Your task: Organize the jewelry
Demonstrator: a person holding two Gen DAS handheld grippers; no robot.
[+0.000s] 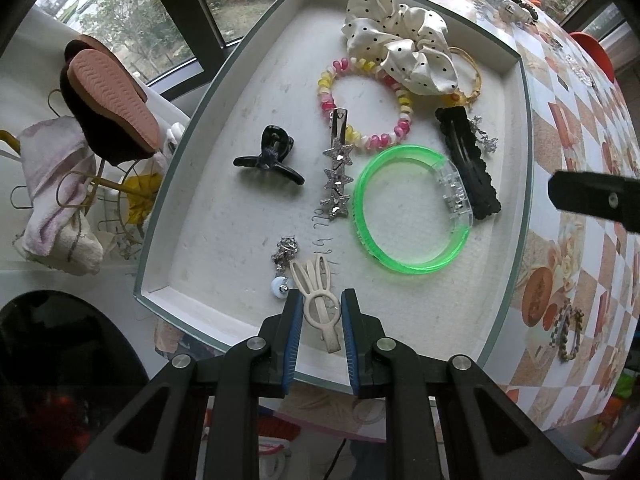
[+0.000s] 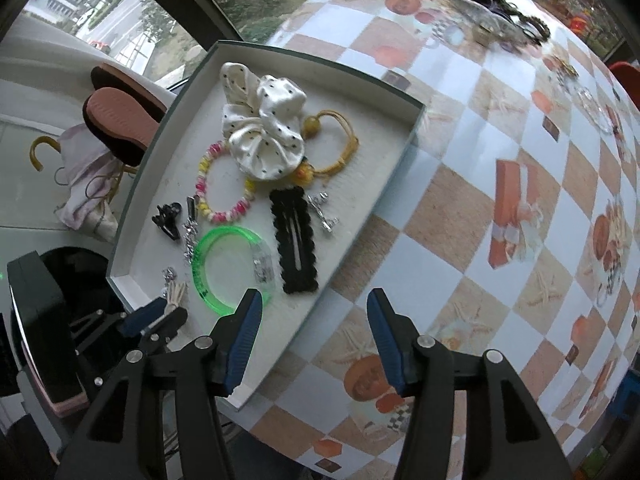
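Left gripper (image 1: 321,304) points straight down into the tray (image 1: 524,128), its blue fingers (image 1: 290,340) nearly closed around the cream bunny-ear hair clip (image 1: 318,300), touching or almost. Right gripper (image 2: 314,320) hovers over the tray's edge and checkered tabletop (image 2: 460,208), fingers apart, empty.

1. A home, by a large window (image 1: 168,12) that looks out on trees and a street
2. The table wears a checked oilcloth (image 2: 500,140) printed with food and gift boxes
3. Left of it a wire rack (image 1: 80,192) holds slippers (image 1: 116,100) and a towel (image 1: 52,184)
4. A tray (image 1: 524,128) holds hair clips, bangles and a scrunchie (image 1: 400,52)
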